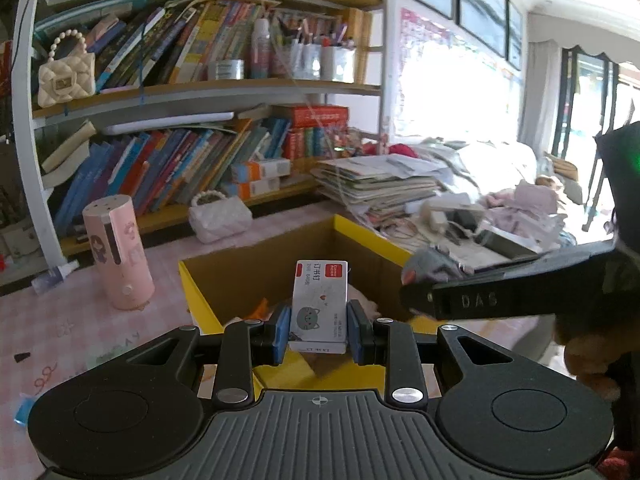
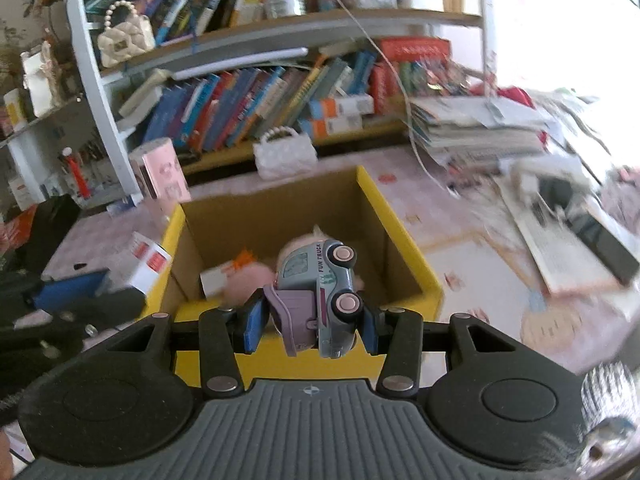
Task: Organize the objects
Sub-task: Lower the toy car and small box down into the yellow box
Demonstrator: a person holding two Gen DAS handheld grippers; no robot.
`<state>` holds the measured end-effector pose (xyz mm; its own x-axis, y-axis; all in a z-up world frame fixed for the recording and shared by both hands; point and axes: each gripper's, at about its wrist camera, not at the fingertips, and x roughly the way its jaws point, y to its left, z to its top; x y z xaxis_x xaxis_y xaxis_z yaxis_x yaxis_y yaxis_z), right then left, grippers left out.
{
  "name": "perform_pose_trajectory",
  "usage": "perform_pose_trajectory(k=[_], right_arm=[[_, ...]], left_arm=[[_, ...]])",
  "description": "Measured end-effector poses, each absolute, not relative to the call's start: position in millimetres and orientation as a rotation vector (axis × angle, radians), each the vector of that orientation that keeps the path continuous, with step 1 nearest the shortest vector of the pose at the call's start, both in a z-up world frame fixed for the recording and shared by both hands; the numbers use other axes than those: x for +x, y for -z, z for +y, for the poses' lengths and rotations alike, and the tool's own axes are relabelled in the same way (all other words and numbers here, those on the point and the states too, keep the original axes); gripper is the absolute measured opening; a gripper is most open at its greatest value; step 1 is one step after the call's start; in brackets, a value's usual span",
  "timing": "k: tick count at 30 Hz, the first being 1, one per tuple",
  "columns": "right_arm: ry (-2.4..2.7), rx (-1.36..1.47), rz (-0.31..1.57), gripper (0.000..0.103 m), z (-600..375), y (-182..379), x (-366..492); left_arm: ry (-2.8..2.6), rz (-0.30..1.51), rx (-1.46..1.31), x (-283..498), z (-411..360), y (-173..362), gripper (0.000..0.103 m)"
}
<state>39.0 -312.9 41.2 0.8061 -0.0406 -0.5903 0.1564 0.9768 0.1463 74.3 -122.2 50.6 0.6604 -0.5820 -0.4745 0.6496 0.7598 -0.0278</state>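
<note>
One open-topped cardboard box point(image 1: 256, 276) with yellow outer walls is standing on the pink patterned surface point(image 1: 80, 320). The left gripper point(image 1: 319, 330) is holding one small rectangular staple carton point(image 1: 319, 306) upright above the box's near rim, its jaws closed against both narrow sides. The right gripper point(image 2: 312, 326) is clamping one glossy toy truck point(image 2: 320, 296), turned on its side, above the same rim. One fuzzy pink plush point(image 2: 248, 276) is lying inside the box.
</note>
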Motion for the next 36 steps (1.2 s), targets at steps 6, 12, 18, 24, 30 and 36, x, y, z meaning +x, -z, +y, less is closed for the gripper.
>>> perform_pose_trajectory(k=[6,12,18,24,30,36], right_arm=[[0.028,0.149,0.627,0.043,-324.4,-40.8,81.1],[-0.046,0.117,0.664,0.043,-328.4,-30.7,115.2],[-0.122,0.077,0.732,0.043,-324.9,-12.5,147.1],[-0.2,0.021,0.81,0.043,-318.0,4.6,174.4],[-0.256,-0.018,0.856,0.043,-311.5,14.0,189.5],[-0.271,-0.024,0.853,0.043,-309.7,12.1,195.3]], left_arm=[[0.643,0.521,0.165,96.9,-143.2,-36.6,0.028],[0.602,0.57,0.22,112.7,-163.8,-17.3,0.028],[0.564,0.611,0.267,124.8,-176.0,-1.7,0.028],[0.527,0.646,0.273,134.7,-180.5,7.2,0.028],[0.506,0.66,0.268,139.1,-180.4,10.7,0.028],[0.491,0.646,0.268,136.8,-180.5,10.1,0.031]])
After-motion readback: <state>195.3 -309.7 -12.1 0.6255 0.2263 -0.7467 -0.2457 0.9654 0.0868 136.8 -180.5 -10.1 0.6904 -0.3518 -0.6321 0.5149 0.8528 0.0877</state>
